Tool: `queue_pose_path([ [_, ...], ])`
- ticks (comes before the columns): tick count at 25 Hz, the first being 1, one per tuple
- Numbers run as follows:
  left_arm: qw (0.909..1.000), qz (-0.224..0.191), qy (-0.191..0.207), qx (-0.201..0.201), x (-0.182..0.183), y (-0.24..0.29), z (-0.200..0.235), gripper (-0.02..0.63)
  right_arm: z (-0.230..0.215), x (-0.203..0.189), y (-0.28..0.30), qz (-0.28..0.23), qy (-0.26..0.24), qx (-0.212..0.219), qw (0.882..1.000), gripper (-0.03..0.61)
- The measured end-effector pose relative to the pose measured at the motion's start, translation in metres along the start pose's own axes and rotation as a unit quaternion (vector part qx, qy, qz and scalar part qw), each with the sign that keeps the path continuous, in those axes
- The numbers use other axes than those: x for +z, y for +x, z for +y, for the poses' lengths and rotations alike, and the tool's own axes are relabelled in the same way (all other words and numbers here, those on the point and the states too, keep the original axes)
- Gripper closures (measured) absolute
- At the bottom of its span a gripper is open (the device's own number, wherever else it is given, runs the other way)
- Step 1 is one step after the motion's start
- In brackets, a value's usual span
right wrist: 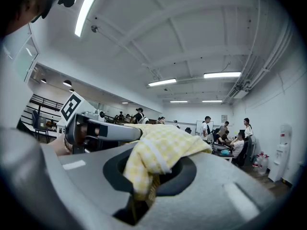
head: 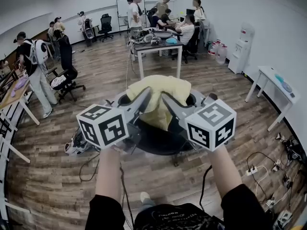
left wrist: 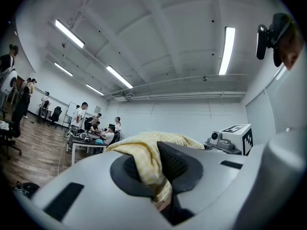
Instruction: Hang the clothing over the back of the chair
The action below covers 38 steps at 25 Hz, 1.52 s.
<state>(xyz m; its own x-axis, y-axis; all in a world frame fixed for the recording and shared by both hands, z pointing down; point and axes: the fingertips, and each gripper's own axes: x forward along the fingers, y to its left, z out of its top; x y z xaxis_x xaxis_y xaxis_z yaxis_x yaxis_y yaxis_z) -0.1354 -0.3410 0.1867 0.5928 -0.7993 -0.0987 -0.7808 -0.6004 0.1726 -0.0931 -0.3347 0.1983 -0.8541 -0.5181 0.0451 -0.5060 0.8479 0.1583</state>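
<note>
The left tool (left wrist: 154, 169) is nearly closed. Its two dark pads pinch a fold of the yellow checked cloth (head: 158, 92), and the fold fills the narrow gap between them. The right tool (right wrist: 146, 176) is in the same state: its jaws stand almost together and grip another fold of the same cloth, which bulges over the upper edge of its pads. Both tools point about level, side by side, and each marker cube is close to the person's forearm.

In the head view the cloth is stretched between the two tool tips and hangs down in the middle, above a dark chair (head: 156, 143). The chair stands on the wooden floor (head: 105, 75), just in front of the person.

The cubes, the tool bodies and the cloth cover most of the chair. Only a dark rounded part and some grey pieces at both sides are visible, so I cannot tell whether the cloth touches the chair back or is only held above it. In the gripper views the cloth hides the inner side of the pads. Beyond the chair, several people are around a tabletop (head: 158, 46), too small to make out well.
</note>
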Motion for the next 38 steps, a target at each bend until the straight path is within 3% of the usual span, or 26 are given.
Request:
queue_pose_path([
  [31,0.9979,-0.009,-0.057,0.029,-0.050,-0.086,-0.059,0.575,0.094,-0.034,-0.059,0.021,0.032,0.088,0.995,0.540],
  [38,0.9973,0.004,-0.053,0.051,-0.064,-0.094,-0.063,0.574,0.104,-0.047,-0.063,0.029,0.045,0.102,0.993,0.540],
])
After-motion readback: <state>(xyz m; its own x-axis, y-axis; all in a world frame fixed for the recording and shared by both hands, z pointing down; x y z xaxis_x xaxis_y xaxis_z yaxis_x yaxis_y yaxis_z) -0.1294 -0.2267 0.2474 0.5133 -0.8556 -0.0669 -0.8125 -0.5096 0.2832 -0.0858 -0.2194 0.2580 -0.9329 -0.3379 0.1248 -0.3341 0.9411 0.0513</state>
